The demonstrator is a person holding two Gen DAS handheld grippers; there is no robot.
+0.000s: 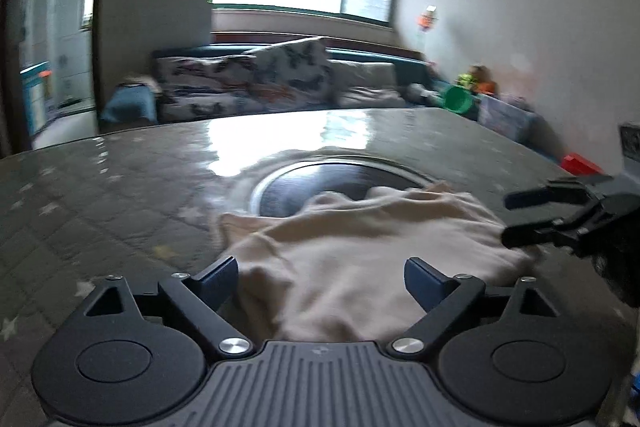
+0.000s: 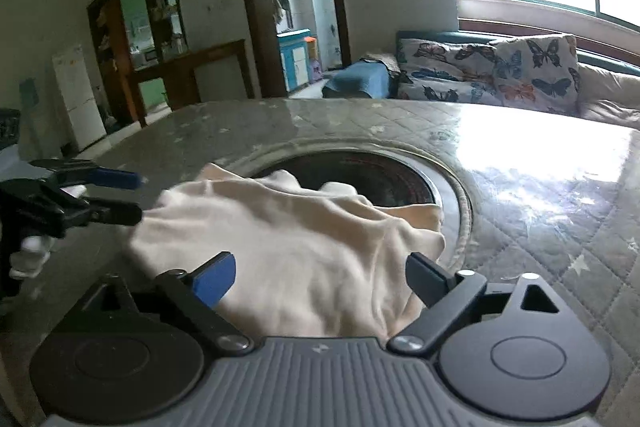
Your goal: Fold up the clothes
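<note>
A cream garment (image 1: pixel 352 259) lies crumpled on the table, its far edge draped over a round black inset (image 1: pixel 320 183) in the tabletop. My left gripper (image 1: pixel 320 279) is open, and the near part of the cloth lies loosely between its wide jaws. At the right edge of the left wrist view my right gripper (image 1: pixel 506 219) is also open, beside the cloth's right edge. In the right wrist view the same garment (image 2: pixel 304 251) lies between the spread fingers of my right gripper (image 2: pixel 320 279). My left gripper (image 2: pixel 140 197) stands open at the cloth's left corner.
The table (image 2: pixel 540 195) has a glossy quilted cover with stars. Behind it stands a sofa with butterfly cushions (image 2: pixel 512 71). A green bowl (image 1: pixel 458 99) and a storage box (image 1: pixel 504 119) sit at the back right. A doorway (image 2: pixel 296 3) and a white fridge (image 2: pixel 78 95) are further off.
</note>
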